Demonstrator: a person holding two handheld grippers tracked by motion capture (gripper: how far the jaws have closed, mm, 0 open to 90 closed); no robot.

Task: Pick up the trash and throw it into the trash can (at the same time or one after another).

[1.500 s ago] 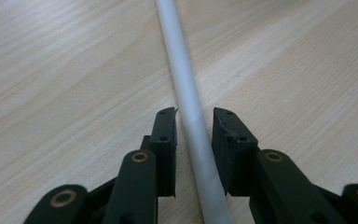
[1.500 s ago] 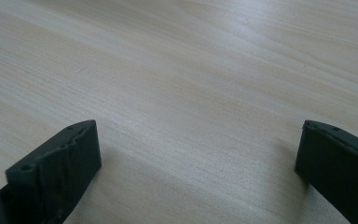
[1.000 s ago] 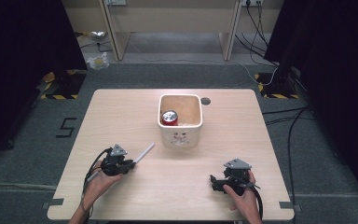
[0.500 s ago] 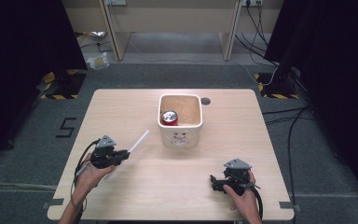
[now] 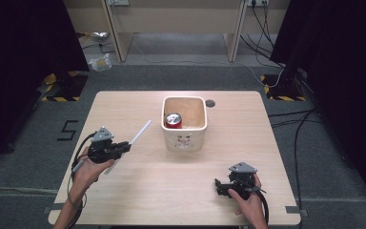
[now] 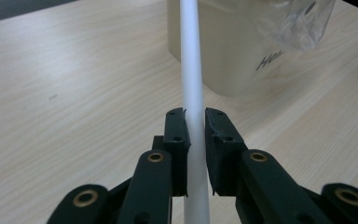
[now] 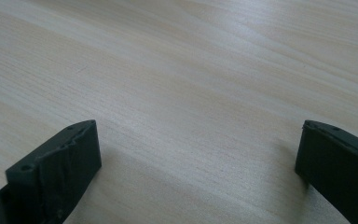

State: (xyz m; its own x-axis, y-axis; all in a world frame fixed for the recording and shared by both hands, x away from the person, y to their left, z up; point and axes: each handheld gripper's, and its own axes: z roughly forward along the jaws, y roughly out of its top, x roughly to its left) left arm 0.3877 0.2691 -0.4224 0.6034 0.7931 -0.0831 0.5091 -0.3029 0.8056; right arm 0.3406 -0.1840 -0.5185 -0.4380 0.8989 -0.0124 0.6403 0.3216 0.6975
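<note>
A thin white straw (image 5: 140, 132) is pinched between the jaws of my left gripper (image 5: 124, 147) and points up and right toward a cream bin (image 5: 185, 140) in mid-table. In the left gripper view the straw (image 6: 191, 70) runs straight up from the shut gripper (image 6: 196, 123), with the bin's wall (image 6: 228, 51) just beyond. A red can (image 5: 173, 120) lies inside the bin. My right gripper (image 5: 218, 186) rests on the table near the front right, its jaws spread wide (image 7: 198, 149) over bare wood with nothing between them.
A clear plastic liner (image 6: 303, 21) hangs over the bin's rim. A round hole (image 5: 210, 103) sits in the tabletop behind the bin. Light wood table (image 5: 124, 109) on grey carpet; desks and cables stand beyond the far edge.
My left gripper has lifted the straw off the table and drifted left, the straw now tilted upward toward the bin. The right gripper has stayed put.
</note>
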